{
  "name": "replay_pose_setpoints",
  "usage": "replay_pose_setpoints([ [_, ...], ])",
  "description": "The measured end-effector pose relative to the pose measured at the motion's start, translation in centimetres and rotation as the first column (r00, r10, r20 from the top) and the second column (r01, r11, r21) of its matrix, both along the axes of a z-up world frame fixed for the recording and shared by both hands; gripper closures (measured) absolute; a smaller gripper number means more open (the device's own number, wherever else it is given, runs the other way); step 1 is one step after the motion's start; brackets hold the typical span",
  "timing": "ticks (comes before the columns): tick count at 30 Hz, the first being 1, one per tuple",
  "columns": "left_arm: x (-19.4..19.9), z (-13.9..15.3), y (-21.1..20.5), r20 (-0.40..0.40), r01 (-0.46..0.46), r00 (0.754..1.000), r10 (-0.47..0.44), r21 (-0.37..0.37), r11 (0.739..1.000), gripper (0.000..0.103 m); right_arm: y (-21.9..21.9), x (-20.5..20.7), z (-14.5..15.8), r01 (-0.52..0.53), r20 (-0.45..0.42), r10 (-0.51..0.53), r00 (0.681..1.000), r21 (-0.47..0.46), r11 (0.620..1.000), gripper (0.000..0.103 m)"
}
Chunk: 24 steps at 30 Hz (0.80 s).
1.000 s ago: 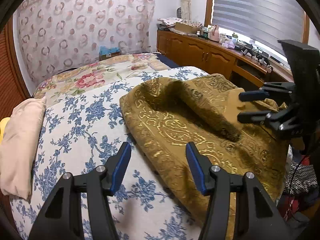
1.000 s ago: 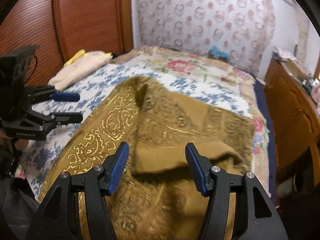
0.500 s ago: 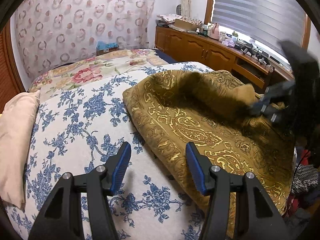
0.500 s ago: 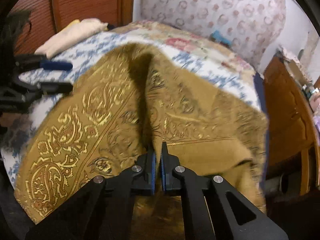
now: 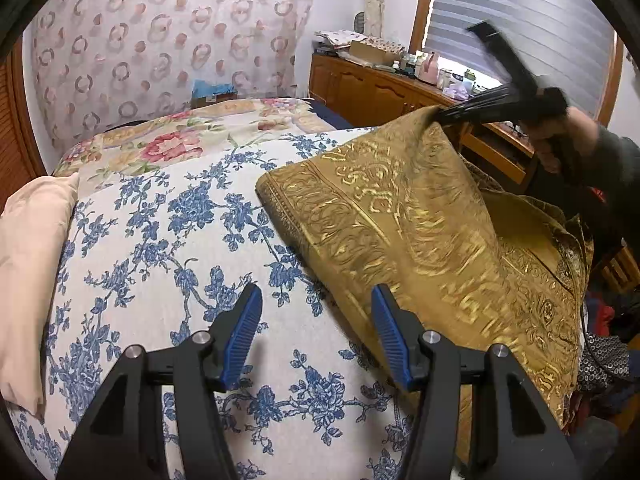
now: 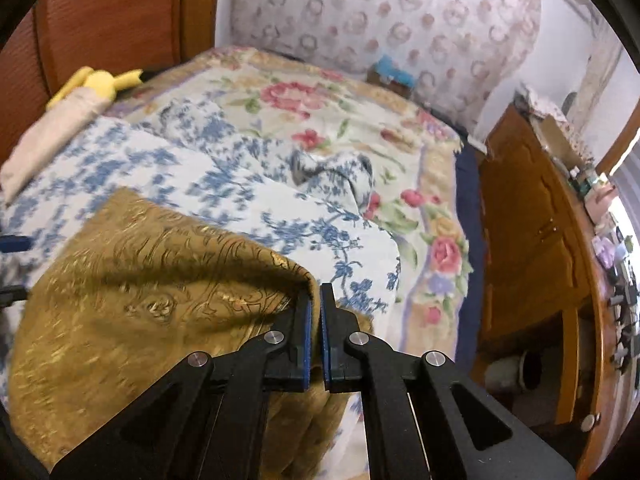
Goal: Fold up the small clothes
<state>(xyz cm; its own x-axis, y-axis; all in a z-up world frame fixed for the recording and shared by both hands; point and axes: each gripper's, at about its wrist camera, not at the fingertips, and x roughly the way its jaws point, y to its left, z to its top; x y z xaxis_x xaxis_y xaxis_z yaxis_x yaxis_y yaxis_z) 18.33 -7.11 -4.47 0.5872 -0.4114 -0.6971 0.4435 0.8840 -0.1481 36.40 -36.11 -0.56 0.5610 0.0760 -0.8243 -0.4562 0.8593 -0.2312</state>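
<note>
Right gripper [image 6: 314,312] is clamped tight on a corner of the gold patterned cloth [image 5: 420,232] — lifting it off the blue-flowered bedspread [image 5: 168,240]. Left gripper [image 5: 316,332] hangs open, empty — beside the cloth's near edge.

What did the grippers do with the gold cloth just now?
The right hand-held gripper closed on an edge of the gold cloth and lifted it up off the bed. The left hand-held gripper stayed open and empty over the bed.
</note>
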Motion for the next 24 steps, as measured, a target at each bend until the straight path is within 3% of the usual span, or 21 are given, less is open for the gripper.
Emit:
replay_pose_setpoints([
  [2,-0.2,-0.1,-0.1,-0.004,0.000,1.000,0.000,0.004,1.000,0.047,-0.6,1.6,-1.4,0.021,-0.045,-0.020,0.999,0.016,1.000,0.099],
  [3,-0.3,-0.2,-0.1,-0.005,0.000,1.000,0.000,0.006,1.000,0.047,-0.8,1.9,-1.7,0.037,-0.054,-0.036,0.998,0.016,0.999,0.089],
  [4,-0.4,-0.2,-0.1,-0.005,0.000,1.000,0.000,0.007,1.000,0.047,-1.1,1.9,-1.9,0.059,-0.050,-0.059,0.997,0.006,0.998,0.081],
  [9,-1.1,0.0,-0.3,0.000,0.003,1.000,-0.003,0.007,1.000,0.047,-2.7,-0.4,-0.7,0.099,-0.010,-0.099,0.995,0.024,0.995,0.066],
  [16,-3.3,1.0,-1.0,0.029,0.017,0.999,-0.017,0.003,1.000,0.047,-4.4,-7.7,1.9,0.069,-0.019,-0.067,0.998,0.135,0.988,0.065],
  [24,-6.6,1.9,-2.0,0.056,0.037,0.998,-0.038,0.017,0.999,0.047,-3.2,-16.6,-0.7,0.040,-0.055,-0.030,0.998,0.192,0.981,0.065],
])
